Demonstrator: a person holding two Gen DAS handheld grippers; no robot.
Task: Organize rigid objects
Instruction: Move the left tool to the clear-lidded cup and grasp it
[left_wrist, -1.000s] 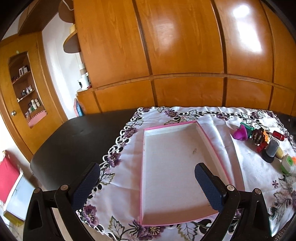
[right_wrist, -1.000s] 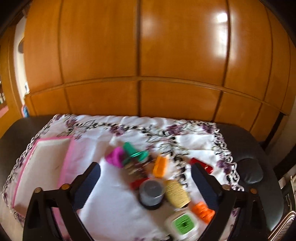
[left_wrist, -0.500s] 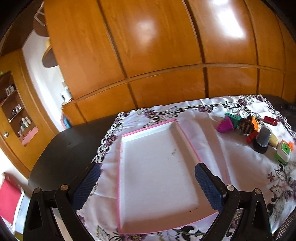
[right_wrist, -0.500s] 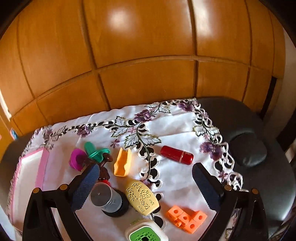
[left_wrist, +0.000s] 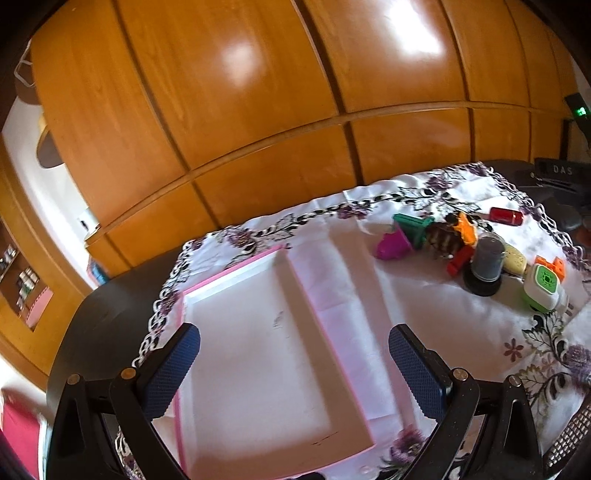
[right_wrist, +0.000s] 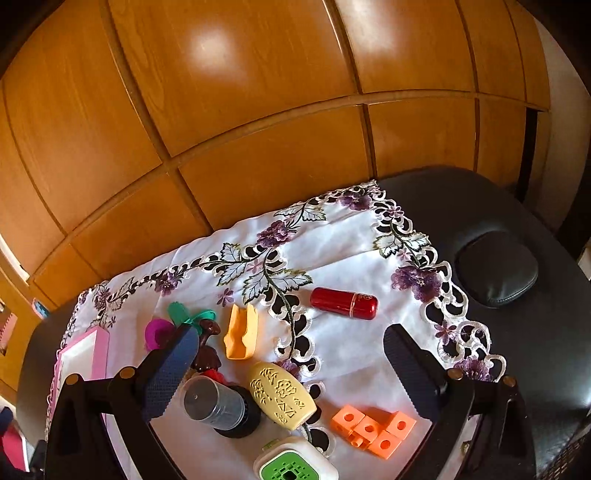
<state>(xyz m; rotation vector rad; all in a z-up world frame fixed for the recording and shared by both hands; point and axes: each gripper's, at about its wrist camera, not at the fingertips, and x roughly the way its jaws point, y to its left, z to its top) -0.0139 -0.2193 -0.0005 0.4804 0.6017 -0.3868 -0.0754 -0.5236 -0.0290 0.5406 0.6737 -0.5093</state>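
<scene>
Left gripper (left_wrist: 293, 363) wide open, holds nothing, hangs over empty pink tray (left_wrist: 236, 273), likely ready to steady it. Right gripper (right_wrist: 288, 363) wide open, empty, above toy pile: red tube (right_wrist: 343, 303), yellow case (right_wrist: 281, 396), orange blocks (right_wrist: 373, 430). Red tube lies alone, room around it

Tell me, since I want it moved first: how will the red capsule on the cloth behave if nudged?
The red capsule is a rounded cylinder lying on its side, so it will probably roll. Its glossy shell may slip between jaws. It looks rigid and likely light.
</scene>
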